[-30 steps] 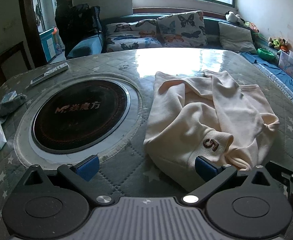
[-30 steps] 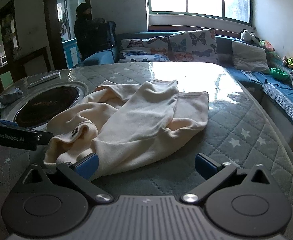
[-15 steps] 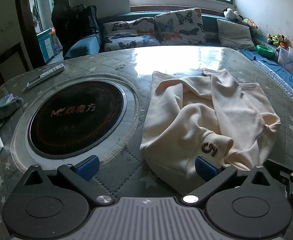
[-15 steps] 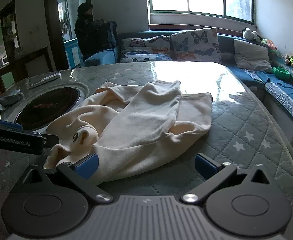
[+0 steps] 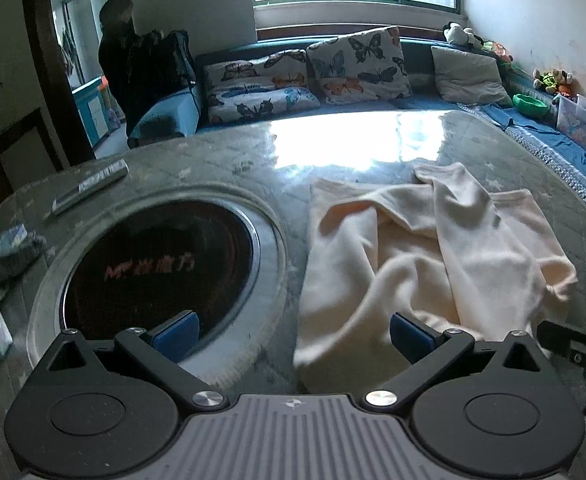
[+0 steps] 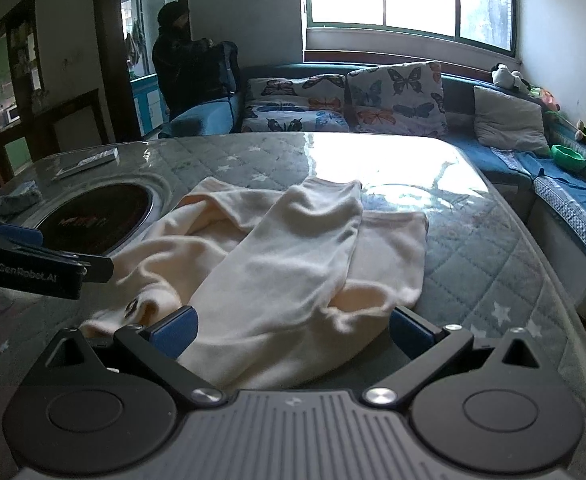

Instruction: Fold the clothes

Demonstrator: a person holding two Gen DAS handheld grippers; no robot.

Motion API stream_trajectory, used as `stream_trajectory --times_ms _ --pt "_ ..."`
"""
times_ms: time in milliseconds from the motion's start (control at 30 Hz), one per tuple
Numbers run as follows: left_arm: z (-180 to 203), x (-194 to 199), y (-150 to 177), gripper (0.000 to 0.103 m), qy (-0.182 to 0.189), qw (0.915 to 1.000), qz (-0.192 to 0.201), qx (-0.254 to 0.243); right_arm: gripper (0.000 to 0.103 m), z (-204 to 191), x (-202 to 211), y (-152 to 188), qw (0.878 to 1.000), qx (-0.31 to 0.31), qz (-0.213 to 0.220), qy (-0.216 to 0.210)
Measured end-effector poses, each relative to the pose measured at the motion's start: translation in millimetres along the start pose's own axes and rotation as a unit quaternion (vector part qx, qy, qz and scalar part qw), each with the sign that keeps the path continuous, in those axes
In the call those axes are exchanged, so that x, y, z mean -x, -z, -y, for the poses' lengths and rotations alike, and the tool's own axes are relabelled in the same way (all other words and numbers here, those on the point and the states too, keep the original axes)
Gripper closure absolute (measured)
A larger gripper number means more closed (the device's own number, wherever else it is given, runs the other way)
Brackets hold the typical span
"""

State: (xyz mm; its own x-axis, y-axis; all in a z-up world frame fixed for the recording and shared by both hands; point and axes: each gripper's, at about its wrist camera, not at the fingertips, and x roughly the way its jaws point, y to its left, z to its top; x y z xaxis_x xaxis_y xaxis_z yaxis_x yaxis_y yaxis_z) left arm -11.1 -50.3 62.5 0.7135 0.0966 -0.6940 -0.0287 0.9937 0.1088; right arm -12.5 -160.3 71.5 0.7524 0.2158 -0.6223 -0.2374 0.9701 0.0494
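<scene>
On the quilted table (image 6: pixel 493 248), beside the round cooktop (image 5: pixel 161 264): cream garment (image 6: pixel 293 248) crumpled, long axis running away toward the window. Right gripper (image 6: pixel 291 326) spread wide, holding nothing, near hem directly between its fingers. Left gripper (image 5: pixel 291 332) equally wide and empty, garment ahead and rightward. Likely nearer: right.

"GenRobot.AI" in grey letters on the black left gripper (image 6: pixel 33 268) body; reddish logo with Chinese characters on the round black cooktop (image 5: pixel 153 272), too blurred to read.
</scene>
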Motion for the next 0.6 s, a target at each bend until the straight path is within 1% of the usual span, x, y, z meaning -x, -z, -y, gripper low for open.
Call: stream_trajectory --times_ms 167,200,267,367,433,500,533,567,600 --pt "1 -12 -17 0.0 0.007 0.9996 0.013 -0.025 0.006 8 -17 -16 1.0 -0.007 -0.007 -0.006" --pt "2 -14 -20 0.0 0.009 0.9993 0.018 -0.033 0.007 11 -22 -21 1.0 -0.007 -0.01 -0.007" --pt "6 -19 -28 0.001 0.017 0.9981 0.03 -0.052 0.012 14 -31 -28 1.0 -0.007 -0.014 -0.01" --pt "12 -30 -38 0.001 0.028 0.9961 0.038 -0.075 0.015 20 -47 -40 1.0 -0.013 -0.023 -0.013" --pt "15 -40 -43 0.004 0.034 0.9953 0.035 -0.084 0.019 21 -57 -46 0.999 -0.015 -0.025 -0.016" --pt "18 -51 -47 0.007 0.037 0.995 0.026 -0.089 0.02 21 -65 -50 0.999 -0.017 -0.029 -0.02" --pt "19 -55 -48 0.011 0.041 0.9948 0.023 -0.09 0.024 21 -71 -52 0.999 -0.018 -0.031 -0.021" --pt "20 -59 -50 0.013 0.044 0.9946 0.021 -0.092 0.028 21 -74 -53 0.999 -0.017 -0.032 -0.023" --pt "20 -62 -51 0.015 0.047 0.9943 0.021 -0.093 0.029 20 -78 -56 0.999 -0.016 -0.033 -0.024"
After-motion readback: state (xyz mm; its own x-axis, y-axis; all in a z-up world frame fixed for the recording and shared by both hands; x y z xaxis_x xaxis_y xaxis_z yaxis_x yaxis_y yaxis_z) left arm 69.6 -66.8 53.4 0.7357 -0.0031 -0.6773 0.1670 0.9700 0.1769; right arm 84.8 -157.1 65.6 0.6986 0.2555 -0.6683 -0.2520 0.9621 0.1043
